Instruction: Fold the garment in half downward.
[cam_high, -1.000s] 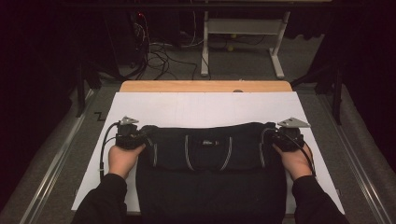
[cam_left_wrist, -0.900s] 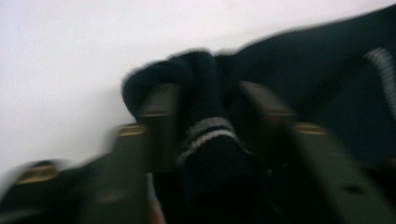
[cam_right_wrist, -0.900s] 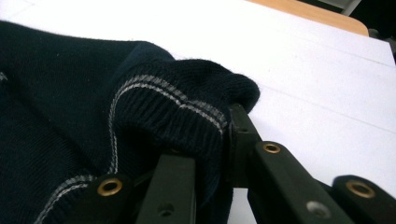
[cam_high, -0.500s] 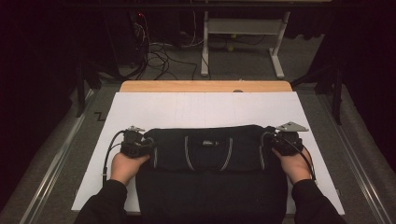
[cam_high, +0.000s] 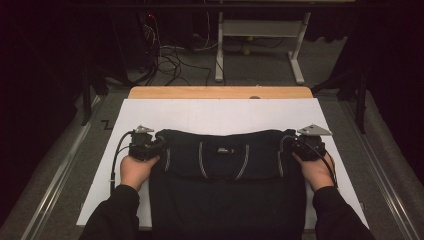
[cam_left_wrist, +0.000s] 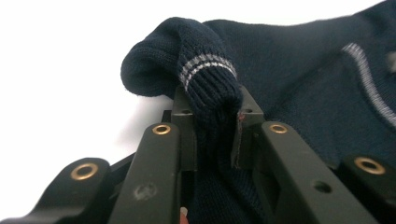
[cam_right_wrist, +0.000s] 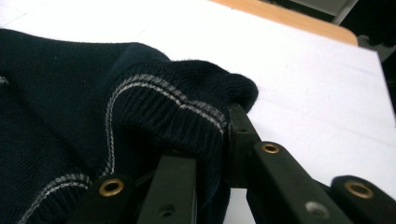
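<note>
Navy knit sweater (cam_high: 227, 170) lies between both tools: left hand-held gripper (cam_left_wrist: 212, 133) clamps one striped ribbed edge, right hand-held gripper (cam_right_wrist: 212, 140) clamps the other, over the white worktop (cam_high: 220, 116).

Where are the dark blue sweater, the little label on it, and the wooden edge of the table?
sweater (cam_high: 225, 200): high view, on its plain lower front.
label (cam_high: 224, 150): high view, on the small patch between the grey stripes.
wooden edge (cam_high: 220, 92): high view, on the far strip's middle.

A white sheet (cam_high: 220, 115) covers the wooden table (cam_high: 220, 92); beyond stand a grey frame (cam_high: 257, 30) and tangled cables (cam_high: 170, 57).
</note>
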